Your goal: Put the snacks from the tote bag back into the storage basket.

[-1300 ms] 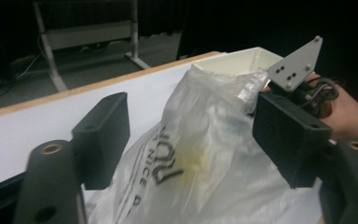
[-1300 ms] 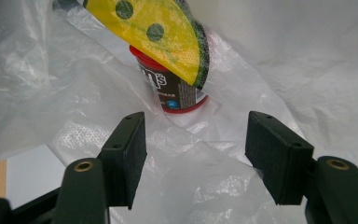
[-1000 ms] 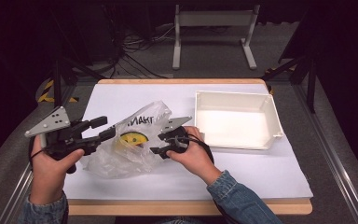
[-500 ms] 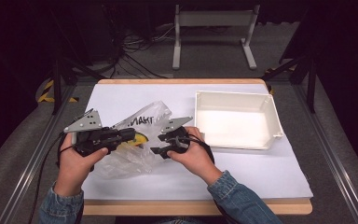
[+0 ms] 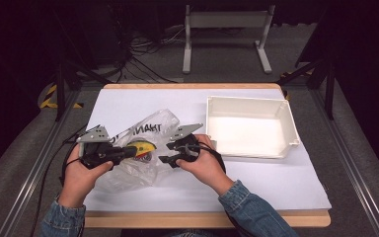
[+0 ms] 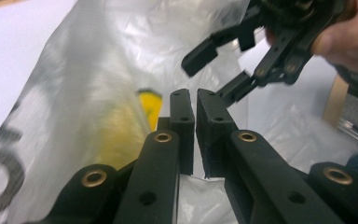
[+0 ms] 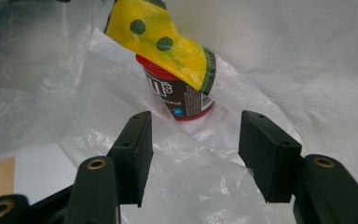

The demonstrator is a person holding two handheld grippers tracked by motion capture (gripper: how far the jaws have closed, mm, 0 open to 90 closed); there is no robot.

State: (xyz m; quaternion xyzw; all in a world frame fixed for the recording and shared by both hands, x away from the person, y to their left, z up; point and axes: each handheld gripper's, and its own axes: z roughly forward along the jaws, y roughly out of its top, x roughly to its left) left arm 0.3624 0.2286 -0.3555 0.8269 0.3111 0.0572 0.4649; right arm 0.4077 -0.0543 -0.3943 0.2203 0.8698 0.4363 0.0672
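A crumpled clear plastic bag (image 5: 128, 170) (image 6: 98, 60) (image 7: 307, 56) with black lettering lies on the white-covered table (image 5: 128, 98). Inside it are a yellow packet (image 5: 143, 146) (image 7: 168, 46) with green dots and a dark cup with a red rim (image 7: 182, 95). My left gripper (image 5: 137, 152) (image 6: 195, 100) comes in from the left, its pads shut on a fold of the bag beside the yellow packet. My right gripper (image 5: 165, 152) (image 7: 193, 135) faces it from the right. It stands open at the bag's mouth with loose film lying between its fingers, and the cup is just beyond them.
A white plastic bin (image 5: 246, 101) stands to the right of the hands on the table. Beyond the table's far edge are a white metal stand (image 5: 227, 29) and cables on the floor. Bare white cover lies at the front right.
My left gripper moved right and down onto the bag and its jaws closed. The right gripper stayed in place with its jaws apart.
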